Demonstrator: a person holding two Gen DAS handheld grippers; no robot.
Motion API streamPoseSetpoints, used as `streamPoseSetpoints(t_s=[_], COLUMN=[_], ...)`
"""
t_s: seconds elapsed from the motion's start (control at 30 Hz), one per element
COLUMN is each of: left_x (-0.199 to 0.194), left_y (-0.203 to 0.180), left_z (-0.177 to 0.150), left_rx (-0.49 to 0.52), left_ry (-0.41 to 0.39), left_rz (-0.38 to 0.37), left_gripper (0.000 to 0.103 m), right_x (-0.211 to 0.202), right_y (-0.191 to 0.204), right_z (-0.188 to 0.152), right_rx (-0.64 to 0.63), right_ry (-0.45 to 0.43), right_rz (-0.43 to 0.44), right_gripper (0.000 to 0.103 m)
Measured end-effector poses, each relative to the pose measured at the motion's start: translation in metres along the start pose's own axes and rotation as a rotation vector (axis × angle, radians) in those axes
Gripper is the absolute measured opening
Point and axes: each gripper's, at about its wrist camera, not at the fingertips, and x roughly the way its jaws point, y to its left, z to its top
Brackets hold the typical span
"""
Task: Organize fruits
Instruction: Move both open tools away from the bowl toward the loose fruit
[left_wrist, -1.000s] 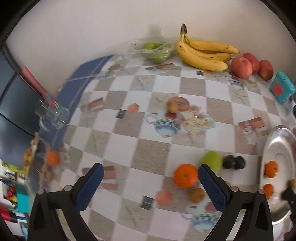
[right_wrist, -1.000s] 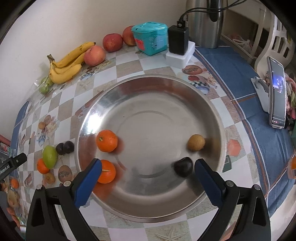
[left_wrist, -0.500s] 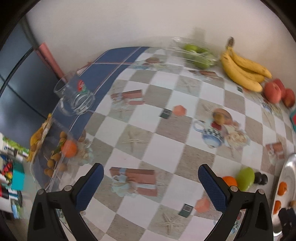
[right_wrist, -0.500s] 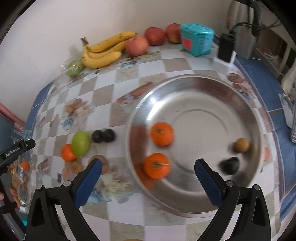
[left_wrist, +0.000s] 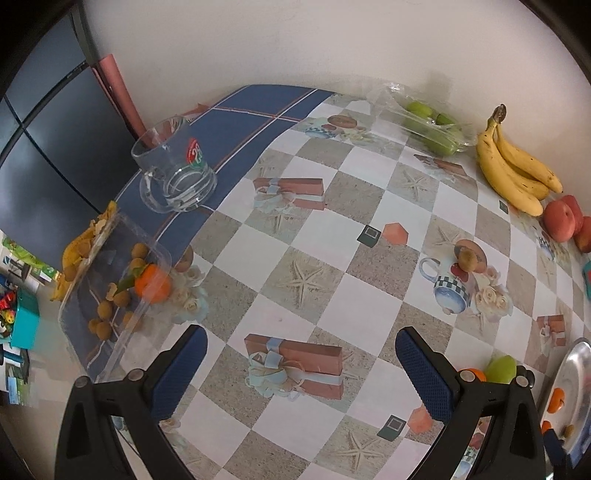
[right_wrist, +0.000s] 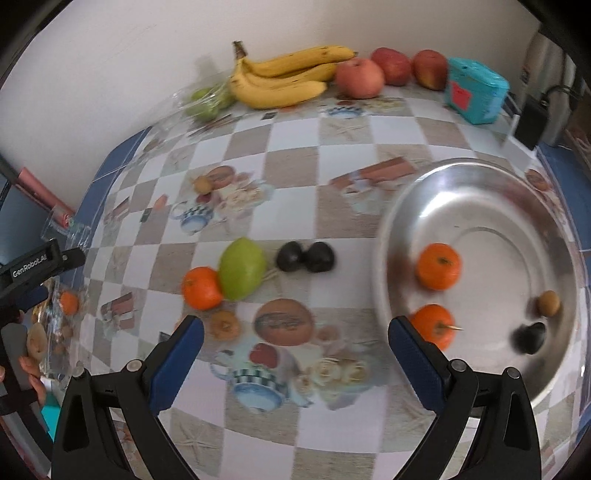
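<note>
Right wrist view: a round orange (right_wrist: 201, 288) sits on the checkered tablecloth (right_wrist: 295, 155), touching a smooth green egg-shaped fruit (right_wrist: 242, 268) whose long way tilts up to the right. Two dark bumpy fruits (right_wrist: 306, 257) touch each other just right of it. Farther right, the shiny metal bowl (right_wrist: 476, 177) holds two oranges (right_wrist: 438, 266), a small brown ball fruit and a dark one. Curved yellow bananas (right_wrist: 284, 77) lie far back by the wall, long way left to right. The right gripper (right_wrist: 295, 343) is spread wide, holding nothing. The left gripper (left_wrist: 301, 356) is wide too, empty, near a clear plastic box (left_wrist: 110, 280).
</note>
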Motion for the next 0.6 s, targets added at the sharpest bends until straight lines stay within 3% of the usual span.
streamPoseSetpoints(t_s=[0.4,0.6], left_x=[0.023,0.036], left_y=[-0.033,-0.055], left_z=[-0.009,-0.020], left_rx=[0.060,0.129], left_ry=[0.093,0.146], left_rz=[-0.107,-0.096], left_gripper=[0.103,0.103], right_x=[0.022,0.042], right_y=[0.013,0.027], right_z=[0.003,-0.005], right_rx=[-0.010,-0.068], right_ry=[0.038,0.090], right_rz=[0.023,-0.005], right_gripper=[0.100,0.100])
